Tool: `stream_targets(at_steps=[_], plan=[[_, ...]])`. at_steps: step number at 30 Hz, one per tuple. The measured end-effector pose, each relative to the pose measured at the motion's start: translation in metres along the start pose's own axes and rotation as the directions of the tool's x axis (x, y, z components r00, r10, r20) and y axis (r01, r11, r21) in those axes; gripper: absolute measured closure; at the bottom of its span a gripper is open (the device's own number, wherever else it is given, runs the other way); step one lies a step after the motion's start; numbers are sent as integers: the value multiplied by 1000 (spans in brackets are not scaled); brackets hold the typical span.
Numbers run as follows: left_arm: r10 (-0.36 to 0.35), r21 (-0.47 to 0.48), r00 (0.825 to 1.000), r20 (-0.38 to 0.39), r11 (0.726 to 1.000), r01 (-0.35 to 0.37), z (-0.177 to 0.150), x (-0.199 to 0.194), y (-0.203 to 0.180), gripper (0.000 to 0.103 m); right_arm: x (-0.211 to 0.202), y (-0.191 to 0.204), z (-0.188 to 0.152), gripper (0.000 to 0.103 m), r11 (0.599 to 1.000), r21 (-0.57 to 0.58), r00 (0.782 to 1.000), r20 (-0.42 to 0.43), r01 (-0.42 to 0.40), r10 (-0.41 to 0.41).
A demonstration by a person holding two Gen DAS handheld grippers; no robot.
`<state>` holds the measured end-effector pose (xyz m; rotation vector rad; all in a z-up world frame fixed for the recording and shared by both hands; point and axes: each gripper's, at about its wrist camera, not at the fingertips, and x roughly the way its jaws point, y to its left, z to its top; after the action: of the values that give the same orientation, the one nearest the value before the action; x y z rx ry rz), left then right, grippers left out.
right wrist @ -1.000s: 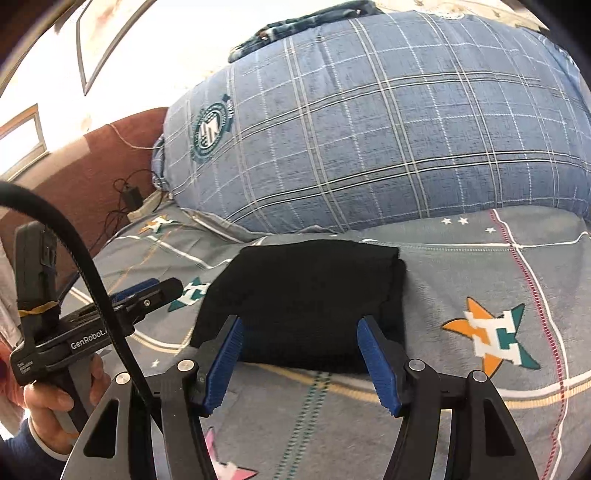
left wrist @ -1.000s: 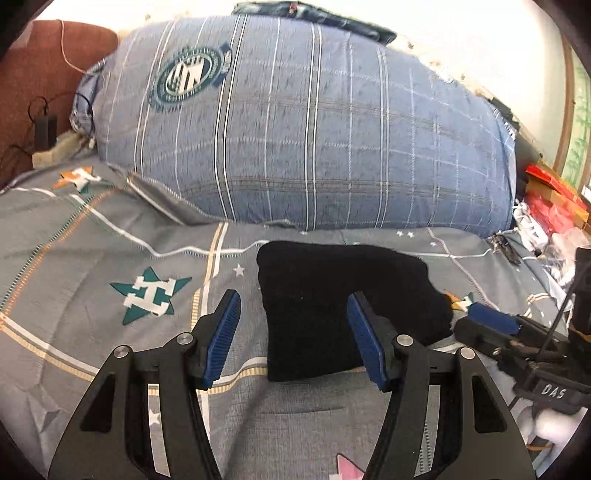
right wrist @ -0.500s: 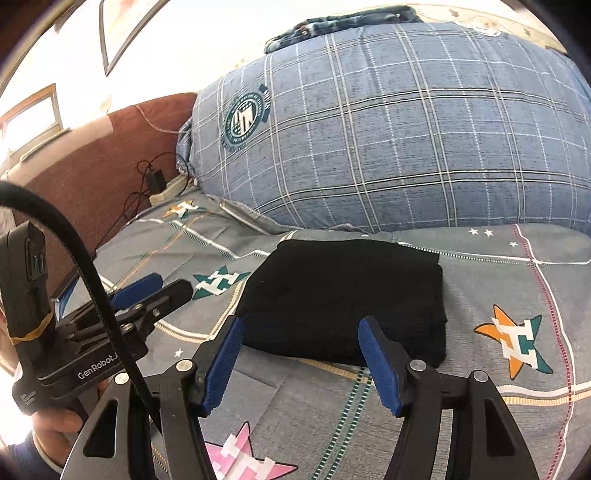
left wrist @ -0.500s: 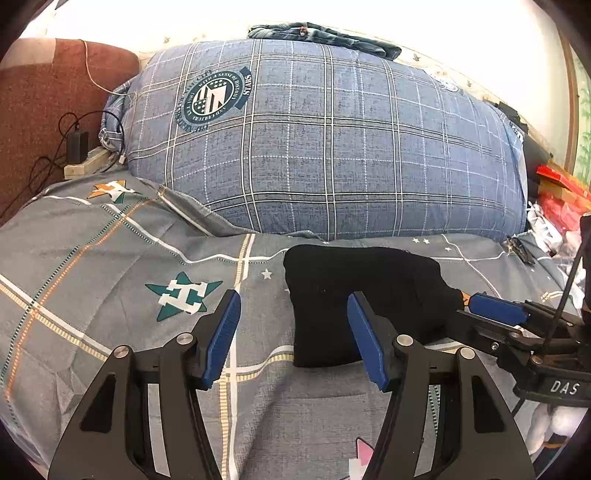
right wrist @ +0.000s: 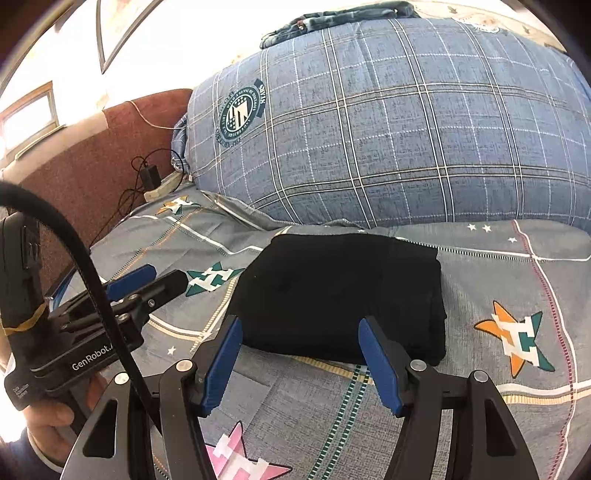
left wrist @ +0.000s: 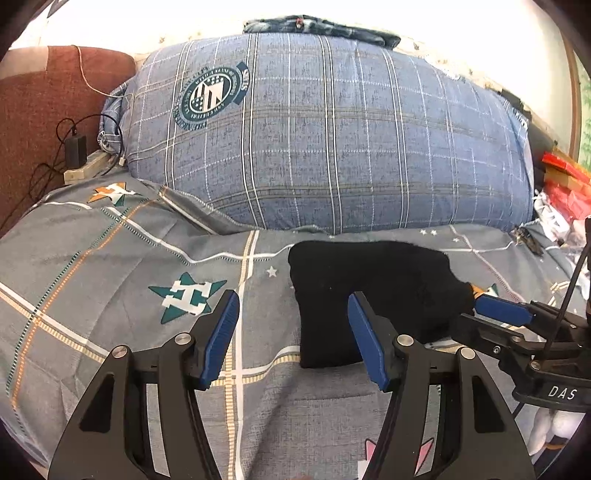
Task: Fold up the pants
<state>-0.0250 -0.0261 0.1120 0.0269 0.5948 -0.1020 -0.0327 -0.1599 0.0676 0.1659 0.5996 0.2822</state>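
The black pants (left wrist: 373, 288) lie folded into a compact rectangle on the grey patterned bedspread (left wrist: 110, 266), just in front of the big blue plaid pillow (left wrist: 332, 140). They also show in the right wrist view (right wrist: 343, 291). My left gripper (left wrist: 293, 306) is open and empty, held above the bedspread at the pants' left near corner. My right gripper (right wrist: 300, 326) is open and empty, just short of the pants' near edge. Each gripper shows in the other's view: the right one (left wrist: 495, 314) at the pants' right edge, the left one (right wrist: 147, 280) left of the pants.
A brown headboard (left wrist: 33, 122) with a charger and cables (left wrist: 75, 151) is at the far left. Folded jeans (left wrist: 317, 27) lie on top of the pillow. Red boxes and clutter (left wrist: 565, 184) sit at the bed's right side.
Both grippers have drawn back from the folded pants and risen a little; the pants look smaller and farther. Both stay open and empty. The pants have not moved.
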Motion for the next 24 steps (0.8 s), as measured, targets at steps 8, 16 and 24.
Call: stream_targets(at_steps=[8,16,24], plan=[[29,25,1000,-5,999,-29,-1,5,-7,42,2,-6,-2,40,1000,3,1000,-9,8,-8],[32,30,999,1,999,-32,-1,6,-10,42,2,-10,-5,40,1000,21,1000,-16,10,-10],[27,29,1000,-3,999,-27,-2,8,-11,42,3,-10,-4,40,1000,20,1000,-20,7,-7]])
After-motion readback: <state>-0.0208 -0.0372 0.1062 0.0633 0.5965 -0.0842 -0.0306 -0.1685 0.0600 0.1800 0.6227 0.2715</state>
